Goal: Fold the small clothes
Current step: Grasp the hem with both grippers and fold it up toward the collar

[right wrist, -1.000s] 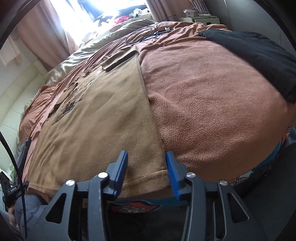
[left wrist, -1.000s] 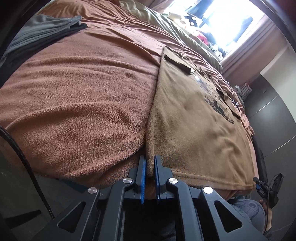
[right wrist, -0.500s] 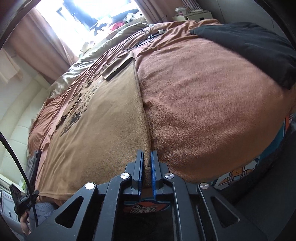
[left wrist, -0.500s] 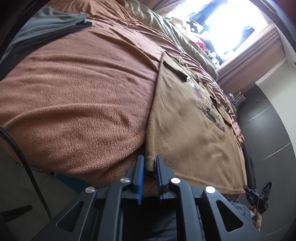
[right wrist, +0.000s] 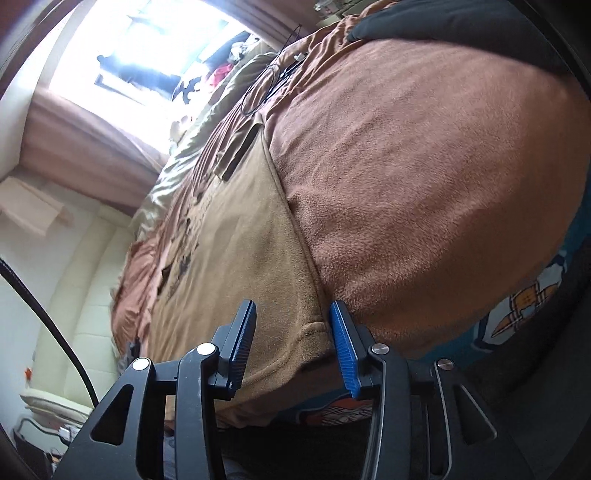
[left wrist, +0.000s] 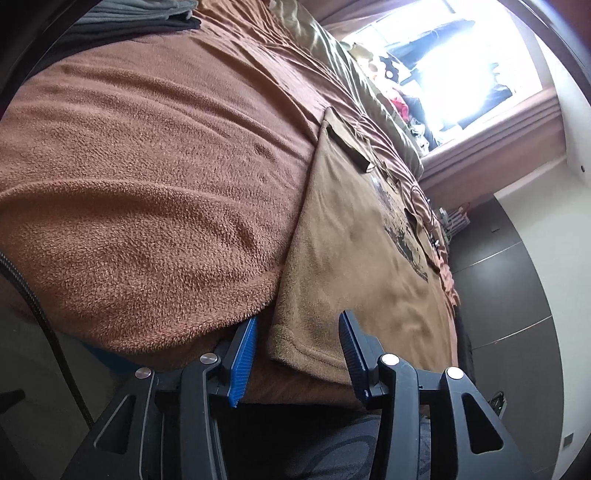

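A tan T-shirt with a dark print (left wrist: 354,251) lies flat on the brown fleece blanket (left wrist: 147,184), its hem at the bed's near edge. My left gripper (left wrist: 297,347) is open, its jaws on either side of the shirt's near left hem corner. In the right wrist view the same shirt (right wrist: 236,243) lies left of the blanket (right wrist: 424,166). My right gripper (right wrist: 291,339) is open, its jaws on either side of the shirt's near right hem corner. Neither gripper holds the cloth.
Folded grey and black clothes (left wrist: 122,18) lie at the blanket's far left. A black garment (right wrist: 461,18) lies at the far right. A black cable loop (right wrist: 266,88) lies beyond the shirt. Pillows and a bright window (left wrist: 461,62) stand at the far end.
Half a second ago both grippers were shut on the shirt's hem corners. Now both have opened and the hem rests at the bed's edge. Both cameras have tilted.
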{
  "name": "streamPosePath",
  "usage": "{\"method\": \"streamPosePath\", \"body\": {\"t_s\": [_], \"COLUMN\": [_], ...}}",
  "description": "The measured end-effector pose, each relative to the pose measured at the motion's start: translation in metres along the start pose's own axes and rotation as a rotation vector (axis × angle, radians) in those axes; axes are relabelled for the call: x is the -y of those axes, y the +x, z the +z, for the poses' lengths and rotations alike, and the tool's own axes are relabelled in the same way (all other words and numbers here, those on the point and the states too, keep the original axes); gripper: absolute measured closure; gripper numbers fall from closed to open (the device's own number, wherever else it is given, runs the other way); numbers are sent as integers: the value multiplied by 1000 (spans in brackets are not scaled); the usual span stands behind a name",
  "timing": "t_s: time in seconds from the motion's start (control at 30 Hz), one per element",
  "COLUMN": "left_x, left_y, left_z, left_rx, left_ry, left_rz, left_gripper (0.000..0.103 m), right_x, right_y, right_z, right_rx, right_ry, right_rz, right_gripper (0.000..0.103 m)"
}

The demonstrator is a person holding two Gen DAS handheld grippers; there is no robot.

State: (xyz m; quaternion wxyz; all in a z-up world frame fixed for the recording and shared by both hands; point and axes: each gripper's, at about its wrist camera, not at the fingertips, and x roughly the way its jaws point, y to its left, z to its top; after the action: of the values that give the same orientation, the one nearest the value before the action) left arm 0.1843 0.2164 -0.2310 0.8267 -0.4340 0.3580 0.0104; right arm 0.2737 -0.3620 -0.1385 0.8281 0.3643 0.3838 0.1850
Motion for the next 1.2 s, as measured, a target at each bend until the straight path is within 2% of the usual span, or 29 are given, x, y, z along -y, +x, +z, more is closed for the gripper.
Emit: {"method": "streamPosePath", "body": {"t_s": [0.23,0.53,0.67,0.73,0.9,1.0,1.07,1.13,1.2], "left_x": [4,-4,-11,-12,-11,-8,-6,-5,-3], "left_y": [3,-2,-3,-3,1,4,6,5,4], "left_z": [3,-2,-3,-3,1,6,7,5,3], "left_rx": [2,2,13,15,17,16,8,2,-8], "left_ry": [9,-27,-78,-89,-116,-124,-132,-142,-132], "left_rz": [3,-46,-82,-85,-86,-75,-54,-28,-13], "left_gripper": [56,56,56,56,56,57,57,59,60], "right_x": [25,35,33,33,31,27,29,29,27], "right_y": [2,0,8,14,23,26,26,27,21], "right_z": [-28,-30,-34,-37,-40,-38,-37,-34,-34], "right_rx": [17,80,81,88,98,100,104,107,113], "right_ry": [114,125,94,88,93,89,100,109,116], "right_rz": [102,187,154,102,91,68,44,20,-1], "right_gripper": [64,61,61,64,64,70,79,95,101]}}
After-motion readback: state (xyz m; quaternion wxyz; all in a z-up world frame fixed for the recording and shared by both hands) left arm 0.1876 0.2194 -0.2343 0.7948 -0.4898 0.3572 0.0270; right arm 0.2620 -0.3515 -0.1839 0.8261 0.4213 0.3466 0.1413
